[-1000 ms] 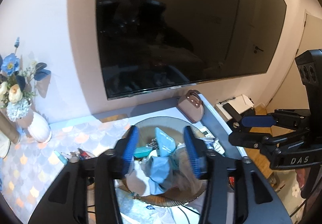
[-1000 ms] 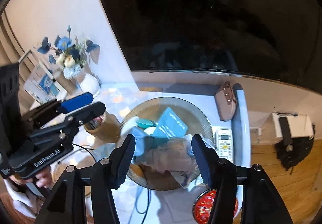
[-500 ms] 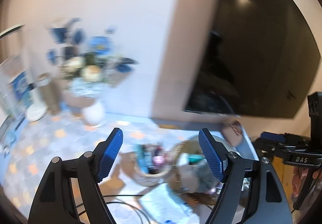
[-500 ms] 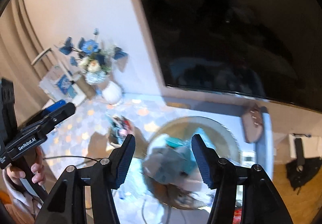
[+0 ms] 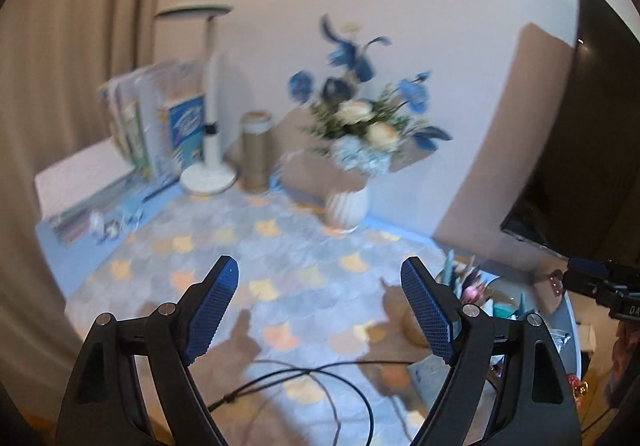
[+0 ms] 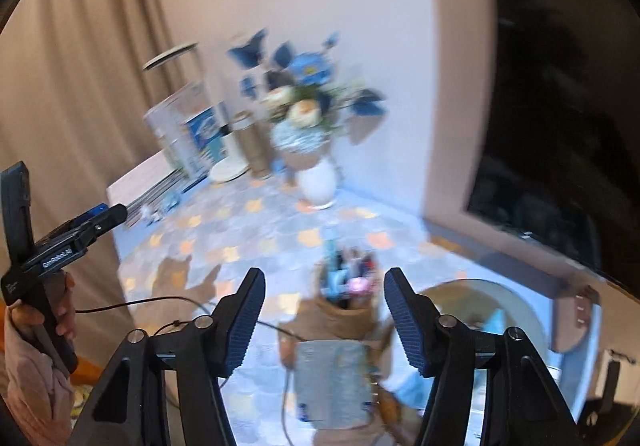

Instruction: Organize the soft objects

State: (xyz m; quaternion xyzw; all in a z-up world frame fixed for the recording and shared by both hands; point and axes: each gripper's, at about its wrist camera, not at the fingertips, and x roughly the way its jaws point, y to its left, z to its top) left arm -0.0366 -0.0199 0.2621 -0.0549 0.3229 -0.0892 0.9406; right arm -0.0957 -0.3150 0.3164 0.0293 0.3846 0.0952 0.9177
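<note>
My left gripper (image 5: pixel 320 306) is open and empty, held above the scale-patterned tabletop (image 5: pixel 248 246). My right gripper (image 6: pixel 324 316) is open and empty above a brown pen holder (image 6: pixel 348 306). The round plate (image 6: pixel 532 310) with the soft cloth items lies at the right edge of the right wrist view, mostly hidden behind my right finger. Only its teal contents (image 5: pixel 504 308) peek out in the left wrist view. The left gripper shows at the left of the right wrist view (image 6: pixel 80 230), and the right gripper tip shows at the right of the left wrist view (image 5: pixel 592 278).
A white vase of blue flowers (image 5: pixel 352 165) stands at the back by the wall. A white lamp (image 5: pixel 210 149), a brown tube (image 5: pixel 256 149) and books (image 5: pixel 160 125) stand back left. A black cable (image 5: pixel 320 378) runs across the table. A TV (image 5: pixel 592 125) hangs at right. A small grey packet (image 6: pixel 332 382) lies near the pen holder.
Both grippers swung left, away from the plate of cloth items toward the flower vase and table's left side. The left gripper opened wider. Both stay empty.
</note>
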